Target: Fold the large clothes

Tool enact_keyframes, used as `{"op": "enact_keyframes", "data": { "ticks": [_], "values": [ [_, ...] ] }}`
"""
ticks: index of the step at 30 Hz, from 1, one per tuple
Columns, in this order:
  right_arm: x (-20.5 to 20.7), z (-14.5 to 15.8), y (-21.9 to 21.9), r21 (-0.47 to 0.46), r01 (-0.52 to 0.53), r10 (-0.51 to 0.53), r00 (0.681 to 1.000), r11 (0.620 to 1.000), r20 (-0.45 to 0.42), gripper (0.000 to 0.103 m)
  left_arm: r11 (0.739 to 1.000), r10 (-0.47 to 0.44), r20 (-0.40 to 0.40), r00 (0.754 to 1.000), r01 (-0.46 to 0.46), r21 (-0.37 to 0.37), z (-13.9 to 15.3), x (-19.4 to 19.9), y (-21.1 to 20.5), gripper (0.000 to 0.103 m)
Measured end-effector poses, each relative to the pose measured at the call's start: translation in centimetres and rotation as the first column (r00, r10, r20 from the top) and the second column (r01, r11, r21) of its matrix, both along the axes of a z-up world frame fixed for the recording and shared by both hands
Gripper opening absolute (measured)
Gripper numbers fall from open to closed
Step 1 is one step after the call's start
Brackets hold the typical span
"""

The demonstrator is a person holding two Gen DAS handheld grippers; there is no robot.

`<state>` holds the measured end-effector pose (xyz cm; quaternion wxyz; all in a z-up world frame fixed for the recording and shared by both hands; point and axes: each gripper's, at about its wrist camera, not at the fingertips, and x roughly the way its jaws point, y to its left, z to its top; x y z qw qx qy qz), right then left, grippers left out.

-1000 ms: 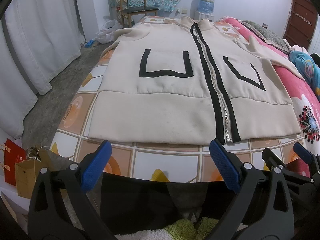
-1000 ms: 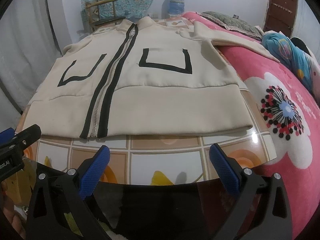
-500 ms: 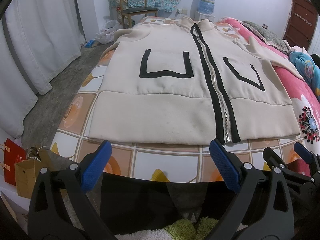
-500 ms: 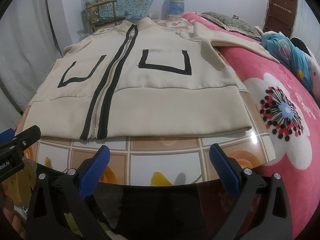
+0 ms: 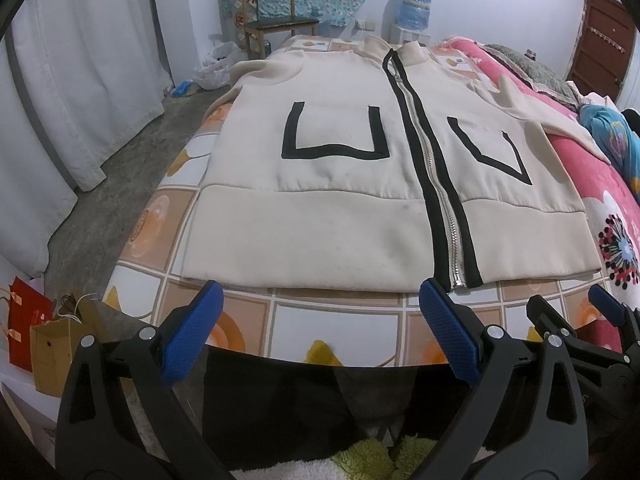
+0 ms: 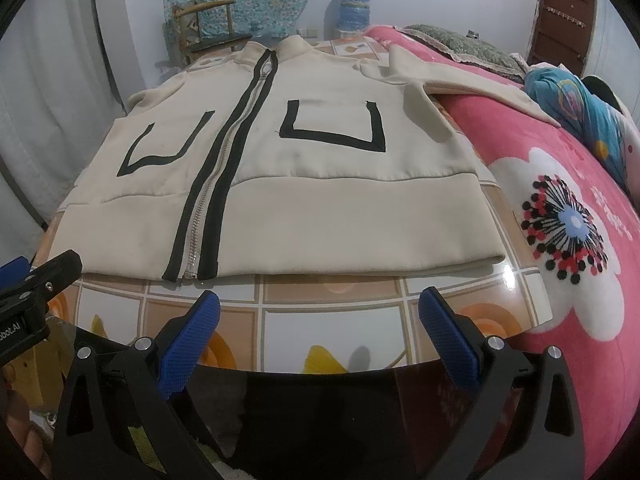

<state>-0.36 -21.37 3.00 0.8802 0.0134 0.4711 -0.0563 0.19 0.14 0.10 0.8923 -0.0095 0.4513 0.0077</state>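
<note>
Your cream jacket [image 5: 320, 208] lies flat and face up on the tile-patterned sheet [image 5: 332, 320], zipped shut, collar at the far end and hem toward you. A black-edged zipper [image 5: 436, 184] runs its full length, with a black U-shaped pocket outline [image 5: 334, 136] on each side of it. The jacket's right-hand sleeve [image 6: 472, 84] stretches out onto the pink floral blanket [image 6: 560, 208] beside the sheet; the other sleeve cannot be made out clearly at the far left edge.

Your left gripper [image 5: 320, 320] hangs just short of the hem, jaws spread wide, blue pads [image 5: 192, 332] holding nothing and touching no cloth. Your right gripper [image 6: 320, 324] is in the same condition: jaws apart, empty, just short of the hem over bare sheet. The two tools sit side by side, each showing at the edge of the other's view.

Beyond the bed you have a wooden chair [image 5: 272, 20], a water dispenser bottle [image 5: 412, 4], white curtains [image 5: 80, 80] on the left and a brown door [image 5: 600, 40] on the right.
</note>
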Motion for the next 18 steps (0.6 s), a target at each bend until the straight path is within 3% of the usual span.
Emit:
{"op": "enact_keyframes", "data": {
  "ticks": [18],
  "values": [
    [-0.03,-0.05,-0.01,0.000,0.000,0.000,1.000,1.000,0.002,0.097,1.000,0.006,0.012,1.000,-0.006,-0.009,-0.06,0.02,0.25,0.095]
  ]
}}
